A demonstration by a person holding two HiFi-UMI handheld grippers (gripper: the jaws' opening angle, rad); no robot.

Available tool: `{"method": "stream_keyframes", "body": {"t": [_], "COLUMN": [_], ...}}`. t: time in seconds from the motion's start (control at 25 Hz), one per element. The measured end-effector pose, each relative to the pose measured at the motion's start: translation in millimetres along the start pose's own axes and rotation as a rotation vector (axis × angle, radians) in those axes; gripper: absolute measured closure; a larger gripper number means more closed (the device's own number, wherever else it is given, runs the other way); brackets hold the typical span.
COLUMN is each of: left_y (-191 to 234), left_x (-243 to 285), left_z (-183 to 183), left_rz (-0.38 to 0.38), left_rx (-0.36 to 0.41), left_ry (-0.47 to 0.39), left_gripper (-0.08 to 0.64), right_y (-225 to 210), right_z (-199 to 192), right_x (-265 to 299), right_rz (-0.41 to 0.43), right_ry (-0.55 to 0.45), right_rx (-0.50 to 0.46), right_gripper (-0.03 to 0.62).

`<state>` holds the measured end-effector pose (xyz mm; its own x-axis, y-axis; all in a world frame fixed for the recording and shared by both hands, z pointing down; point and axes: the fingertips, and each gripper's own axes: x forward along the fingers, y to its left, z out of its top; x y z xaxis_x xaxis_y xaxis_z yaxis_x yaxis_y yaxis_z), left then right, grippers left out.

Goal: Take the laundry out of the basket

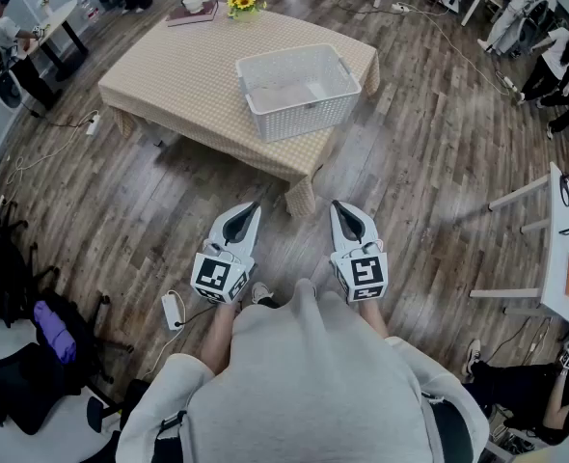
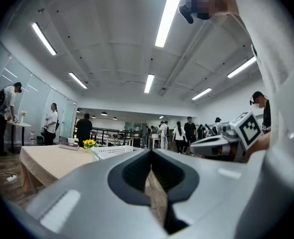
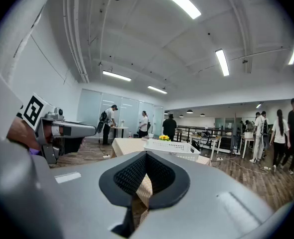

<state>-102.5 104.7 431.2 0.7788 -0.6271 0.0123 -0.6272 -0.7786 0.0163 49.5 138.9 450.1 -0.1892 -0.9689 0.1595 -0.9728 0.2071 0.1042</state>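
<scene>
The left tool (image 1: 249, 207) and right tool (image 1: 338, 205), both pressed together and empty, point at the basket (image 1: 299, 90), well ahead by the surface's (image 1: 183, 66) near right corner, about equally near either, contents unclear.

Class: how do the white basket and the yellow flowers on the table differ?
The white basket is large, on the near side of the checked tablecloth; the yellow flowers are small, by its far edge. The basket has perforated walls; the flowers are bright. Both rest on that cloth.
</scene>
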Motion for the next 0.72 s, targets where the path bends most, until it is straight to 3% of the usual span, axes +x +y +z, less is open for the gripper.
{"method": "stream_keyframes", "body": {"t": [0.72], "left_y": [-14.5], "left_x": [20.5], "left_z": [-1.6], "left_rz": [-0.016], "left_rx": [-0.012], "left_ry": [0.005], "left_gripper": [0.549], "right_y": [-13.7], "right_z": [-1.7], "right_x": [3.1], "right_rz": [0.019], "right_ry": [-0.011], "right_rx": [0.002], "right_gripper": [0.595]}}
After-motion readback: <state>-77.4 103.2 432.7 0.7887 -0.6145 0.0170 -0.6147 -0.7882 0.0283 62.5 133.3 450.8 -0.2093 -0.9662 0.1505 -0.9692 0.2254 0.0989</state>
